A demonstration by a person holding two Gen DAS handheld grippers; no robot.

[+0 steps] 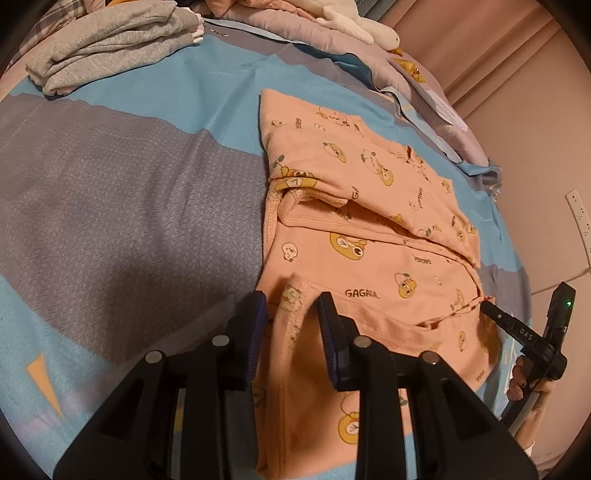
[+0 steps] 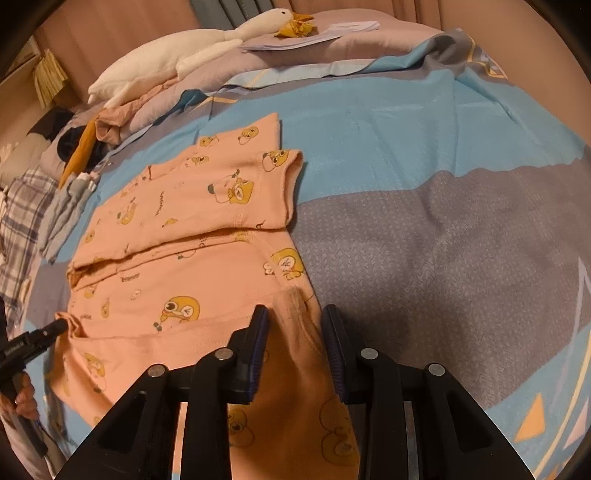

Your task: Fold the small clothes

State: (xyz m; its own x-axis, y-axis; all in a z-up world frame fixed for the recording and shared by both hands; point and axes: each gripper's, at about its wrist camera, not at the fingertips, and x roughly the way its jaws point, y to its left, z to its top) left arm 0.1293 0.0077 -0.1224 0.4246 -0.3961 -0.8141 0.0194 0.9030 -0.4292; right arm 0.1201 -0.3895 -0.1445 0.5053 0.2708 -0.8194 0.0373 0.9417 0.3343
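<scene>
A peach garment point(image 1: 369, 236) printed with yellow ducks lies flat on the blue and grey bed sheet point(image 1: 129, 203), its far part folded over itself. My left gripper point(image 1: 291, 321) is shut on the near left hem corner, which stands up between the blue pads. In the right wrist view the garment point(image 2: 184, 258) spreads to the left, and my right gripper point(image 2: 293, 325) is shut on the near right hem corner, lifted off the sheet point(image 2: 443, 240). Each gripper shows in the other's view, pinching bunched fabric: the right gripper point(image 1: 491, 310) and the left gripper point(image 2: 61, 326).
A stack of folded grey clothes point(image 1: 107, 44) lies at the far left. A white plush goose point(image 2: 166, 55) rests on a pink quilt at the head of the bed, with papers point(image 2: 325, 33) beside it. Plaid cloth point(image 2: 22, 210) sits at the left edge.
</scene>
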